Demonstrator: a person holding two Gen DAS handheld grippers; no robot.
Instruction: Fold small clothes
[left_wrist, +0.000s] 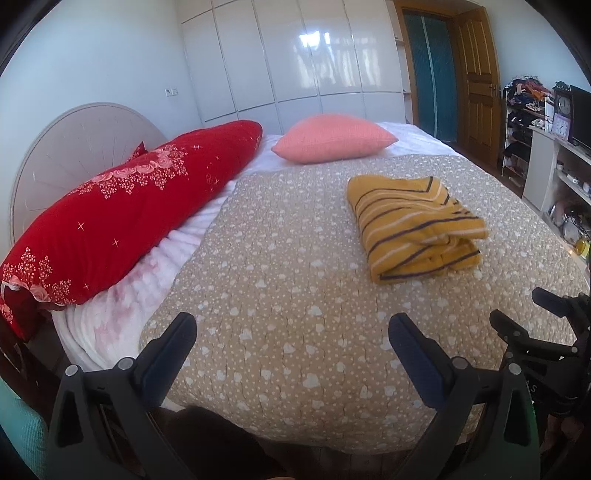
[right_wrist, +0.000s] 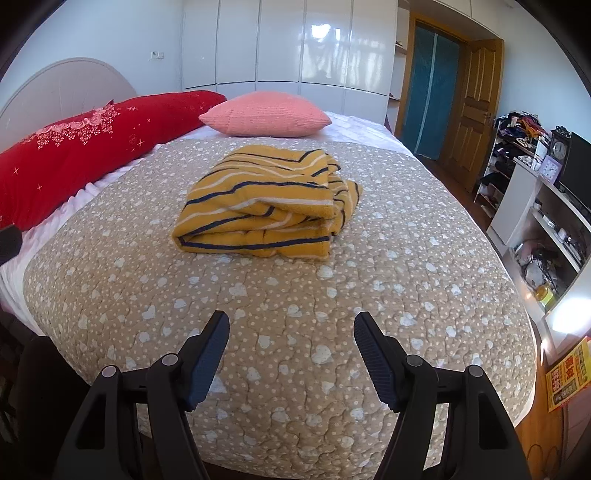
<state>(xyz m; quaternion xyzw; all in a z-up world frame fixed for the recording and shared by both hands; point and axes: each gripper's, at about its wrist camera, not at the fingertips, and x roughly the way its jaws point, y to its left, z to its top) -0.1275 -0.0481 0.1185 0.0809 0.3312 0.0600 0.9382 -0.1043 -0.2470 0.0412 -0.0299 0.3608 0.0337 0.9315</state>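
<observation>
left gripper (left_wrist: 291, 325) agape, empty | right gripper (right_wrist: 291, 325) agape, empty

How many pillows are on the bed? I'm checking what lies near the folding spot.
2: a long red pillow along the headboard side, and a pink pillow beyond the folded striped garment. Others may be hidden.

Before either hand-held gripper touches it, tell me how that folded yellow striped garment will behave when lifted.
The yellow striped garment looks like soft knit, so it will probably sag and come unfolded if pinched at one edge. Its layers sit loosely stacked, so they may slide apart. On the quilted bedspread, a push would likely bunch it, not slide it.
</observation>
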